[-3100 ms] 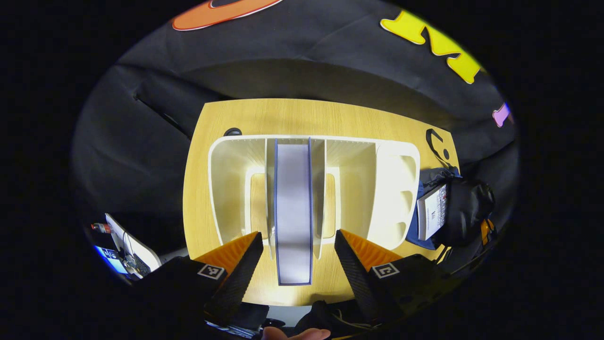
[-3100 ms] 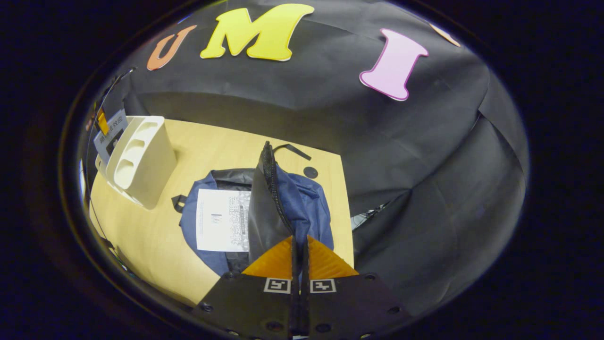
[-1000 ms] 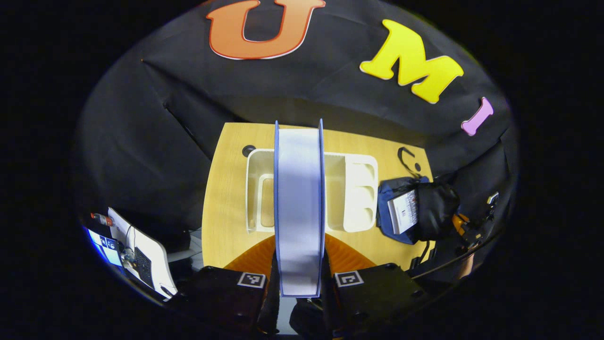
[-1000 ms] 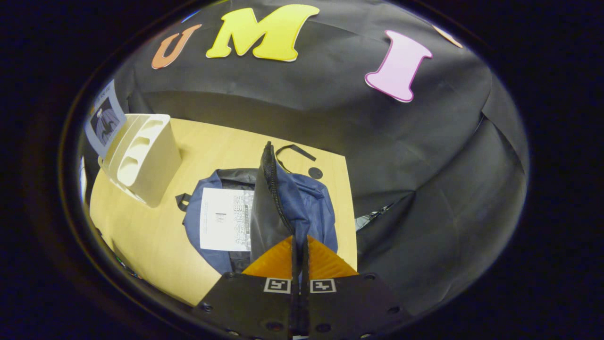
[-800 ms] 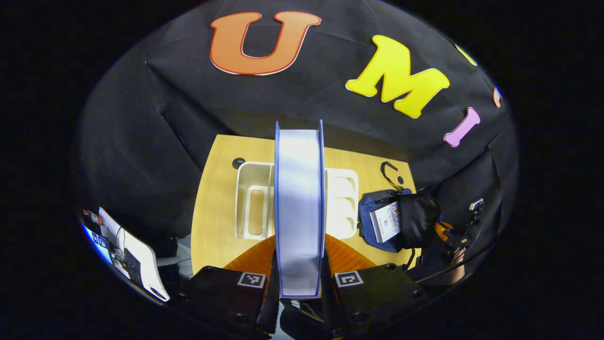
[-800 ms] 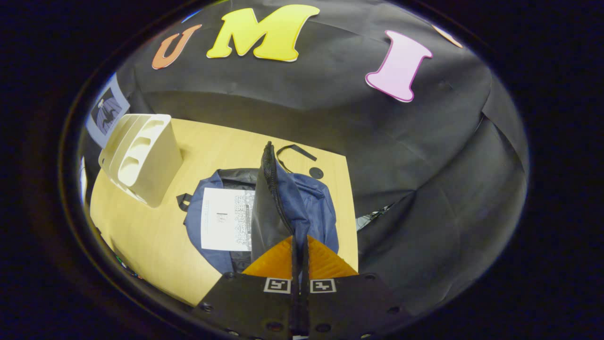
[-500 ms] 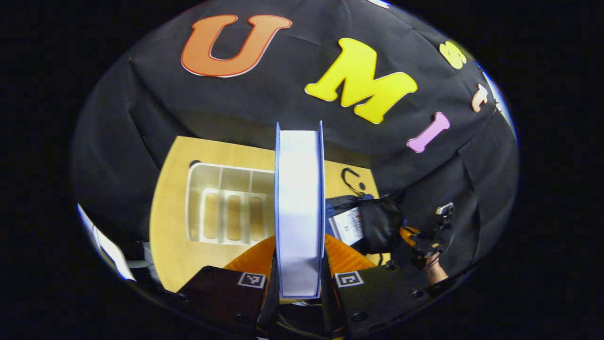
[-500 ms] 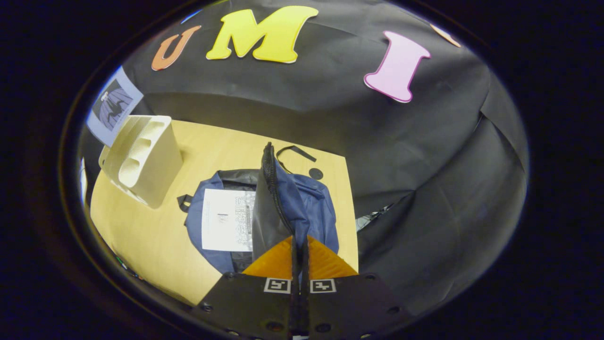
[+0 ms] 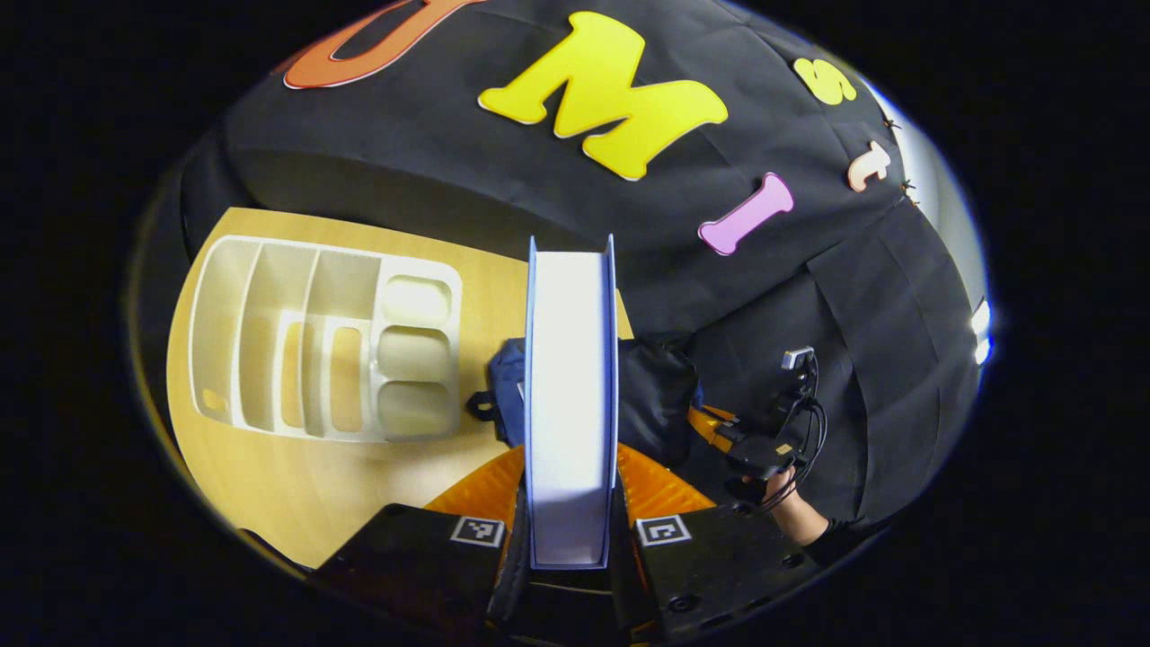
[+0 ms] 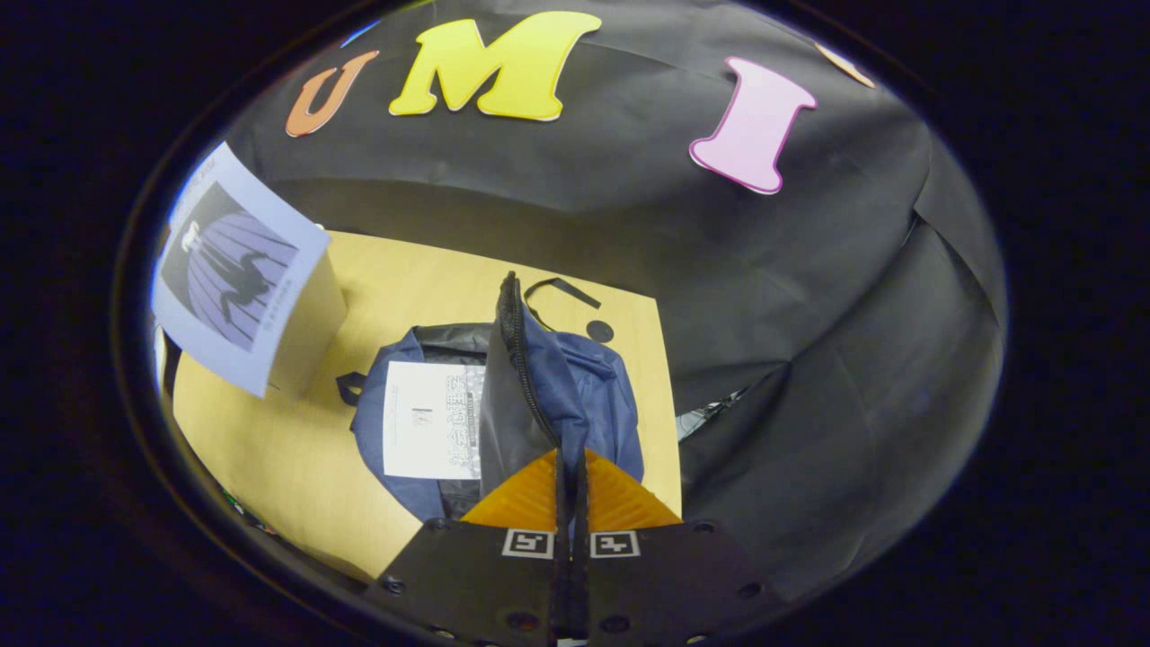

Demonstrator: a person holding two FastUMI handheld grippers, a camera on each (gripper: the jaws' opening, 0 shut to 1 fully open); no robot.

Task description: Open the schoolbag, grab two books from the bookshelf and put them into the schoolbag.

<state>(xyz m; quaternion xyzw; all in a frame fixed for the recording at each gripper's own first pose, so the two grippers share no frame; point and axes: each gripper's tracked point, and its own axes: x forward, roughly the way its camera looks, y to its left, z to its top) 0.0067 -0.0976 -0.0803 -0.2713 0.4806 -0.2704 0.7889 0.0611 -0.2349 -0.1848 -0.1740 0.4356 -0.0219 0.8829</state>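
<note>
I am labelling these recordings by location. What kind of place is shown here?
Probably a staged recording booth, not a real home: black cloth wall behind a bare wooden table, holding just a white bookshelf and an open blue schoolbag.

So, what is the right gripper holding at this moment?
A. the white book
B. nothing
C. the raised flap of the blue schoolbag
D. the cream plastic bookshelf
C: the right gripper has its orange fingers closed on the raised flap of the blue schoolbag, lifting it beside the white book lying inside.

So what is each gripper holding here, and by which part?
Left gripper: blue book, clamped across both covers. Right gripper: schoolbag, pinching its raised flap edge.
</note>
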